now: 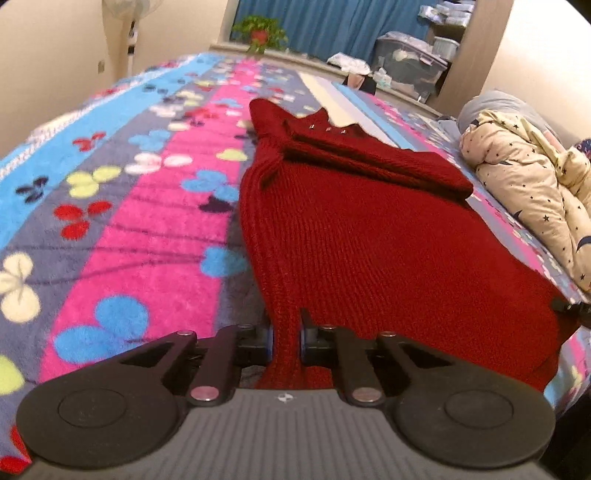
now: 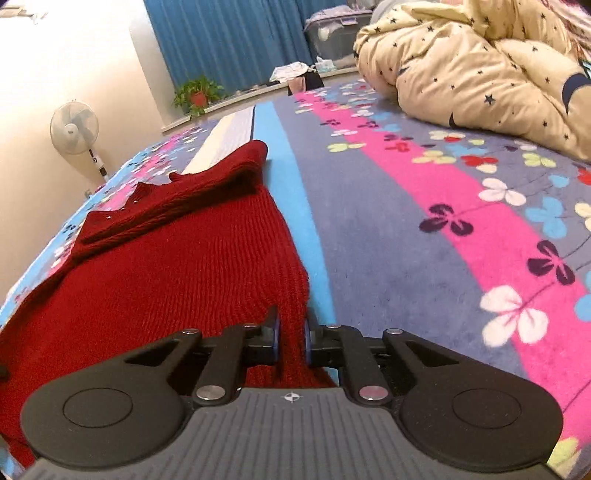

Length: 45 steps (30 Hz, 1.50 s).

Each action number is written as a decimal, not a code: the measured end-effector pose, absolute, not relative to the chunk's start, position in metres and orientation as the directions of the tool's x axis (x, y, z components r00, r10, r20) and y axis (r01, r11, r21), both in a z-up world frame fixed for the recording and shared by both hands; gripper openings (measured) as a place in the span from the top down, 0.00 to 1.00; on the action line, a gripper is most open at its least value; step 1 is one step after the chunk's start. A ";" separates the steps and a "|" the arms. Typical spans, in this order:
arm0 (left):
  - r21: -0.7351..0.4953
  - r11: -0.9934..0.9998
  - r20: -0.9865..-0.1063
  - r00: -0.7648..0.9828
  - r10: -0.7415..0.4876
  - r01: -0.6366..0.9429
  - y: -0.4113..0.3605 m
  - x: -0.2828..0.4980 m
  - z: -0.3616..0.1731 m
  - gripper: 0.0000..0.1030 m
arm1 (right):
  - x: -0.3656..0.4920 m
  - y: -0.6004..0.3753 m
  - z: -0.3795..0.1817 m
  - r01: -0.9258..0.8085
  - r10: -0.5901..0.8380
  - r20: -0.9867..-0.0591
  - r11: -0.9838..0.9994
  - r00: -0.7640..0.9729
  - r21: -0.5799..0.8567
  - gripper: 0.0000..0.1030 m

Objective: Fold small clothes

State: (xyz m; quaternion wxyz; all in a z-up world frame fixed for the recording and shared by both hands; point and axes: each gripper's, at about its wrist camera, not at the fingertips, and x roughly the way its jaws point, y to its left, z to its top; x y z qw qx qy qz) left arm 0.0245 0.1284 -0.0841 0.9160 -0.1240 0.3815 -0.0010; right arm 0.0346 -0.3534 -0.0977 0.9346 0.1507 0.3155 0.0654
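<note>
A dark red knitted sweater (image 1: pixel 369 236) lies flat on the flowered blanket (image 1: pixel 129 229), with its sleeves folded across the chest near the far end. My left gripper (image 1: pixel 287 338) is shut on the near left corner of the sweater's hem. In the right wrist view the same sweater (image 2: pixel 166 266) stretches away to the left. My right gripper (image 2: pixel 292 341) is shut on the near right corner of the hem. The right gripper's tip (image 1: pixel 569 308) shows at the right edge of the left wrist view.
A bundled cream duvet with dark stars (image 2: pixel 480 70) lies on the right side of the bed (image 1: pixel 532 192). A potted plant (image 1: pixel 260 35), a blue curtain (image 2: pixel 229 40) and storage bins (image 1: pixel 410 62) stand beyond the bed. A standing fan (image 2: pixel 75 127) is by the wall.
</note>
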 end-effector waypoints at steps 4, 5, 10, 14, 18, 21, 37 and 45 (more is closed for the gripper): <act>-0.242 0.960 -0.753 0.651 -0.094 -0.142 0.134 0.030 -0.094 0.80 | 0.043 -0.357 -0.110 0.014 0.225 -0.640 0.938 0.735 0.346 0.83; -0.250 0.957 -0.758 0.645 -0.097 -0.150 0.135 0.030 -0.095 0.79 | 0.045 -0.357 -0.114 0.027 0.230 -0.657 0.934 0.718 0.356 0.82; -0.290 0.939 -0.771 0.626 -0.116 -0.183 0.141 0.023 -0.097 0.76 | 0.042 -0.356 -0.119 0.045 0.226 -0.688 0.935 0.690 0.352 0.78; -0.293 0.935 -0.784 0.610 -0.115 -0.199 0.138 0.013 -0.097 0.74 | 0.040 -0.354 -0.118 0.042 0.228 -0.694 0.936 0.683 0.349 0.77; -0.267 0.946 -0.787 0.608 -0.104 -0.185 0.133 0.014 -0.098 0.73 | 0.039 -0.349 -0.117 0.035 0.208 -0.694 0.947 0.689 0.319 0.77; -0.272 0.943 -0.785 0.611 -0.103 -0.190 0.134 0.014 -0.097 0.75 | 0.037 -0.343 -0.114 0.018 0.186 -0.688 0.960 0.701 0.278 0.82; -0.262 0.949 -0.785 0.610 -0.104 -0.176 0.129 0.012 -0.096 0.81 | 0.035 -0.343 -0.115 0.010 0.195 -0.703 0.961 0.684 0.277 0.77; -0.259 0.954 -0.759 0.642 -0.103 -0.154 0.126 0.008 -0.091 0.86 | 0.030 -0.343 -0.110 -0.003 0.193 -0.677 0.963 0.710 0.271 0.88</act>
